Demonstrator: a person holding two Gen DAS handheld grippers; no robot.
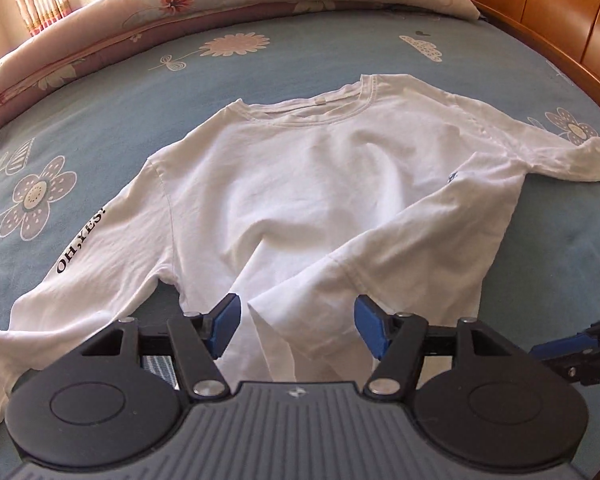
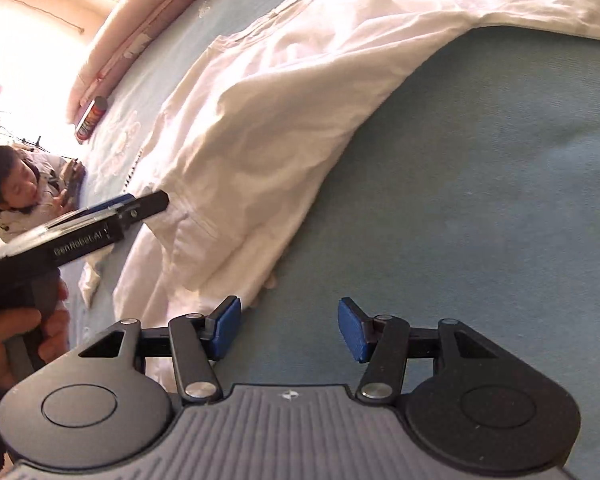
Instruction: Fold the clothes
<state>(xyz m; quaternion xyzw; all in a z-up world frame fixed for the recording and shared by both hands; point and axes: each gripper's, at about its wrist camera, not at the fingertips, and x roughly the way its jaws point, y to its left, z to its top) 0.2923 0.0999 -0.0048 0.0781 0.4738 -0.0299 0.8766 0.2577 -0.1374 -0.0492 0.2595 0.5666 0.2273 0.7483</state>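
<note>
Nearest in the left wrist view, the left claw (image 1: 298, 328) hangs low over the bed with its blue pads spread wide apart, gripping nothing; the cuff of a folded-over sleeve (image 1: 300, 312) of the white long-sleeved shirt (image 1: 300, 168) lies between and just beyond the pads. The right claw (image 2: 289, 328) is likewise spread apart and empty, over bare blue bedsheet (image 2: 480, 200), with the shirt's hem edge just beside its left pad. The shirt lies spread flat on the flower-printed sheet, neckline (image 1: 320, 108) at the far side, one sleeve crossed diagonally over the body toward the left claw, the sleeve printed "OH, YES!" (image 1: 80, 240) stretched out to the left, the third visible sleeve part reaching right. No containers show except a small red can (image 2: 91, 118) lying on the bed near the rolled floral quilt (image 1: 140, 12). Beyond stands a wooden headboard (image 1: 540, 8). A seated person (image 2: 16, 188) is beside the bed.
</note>
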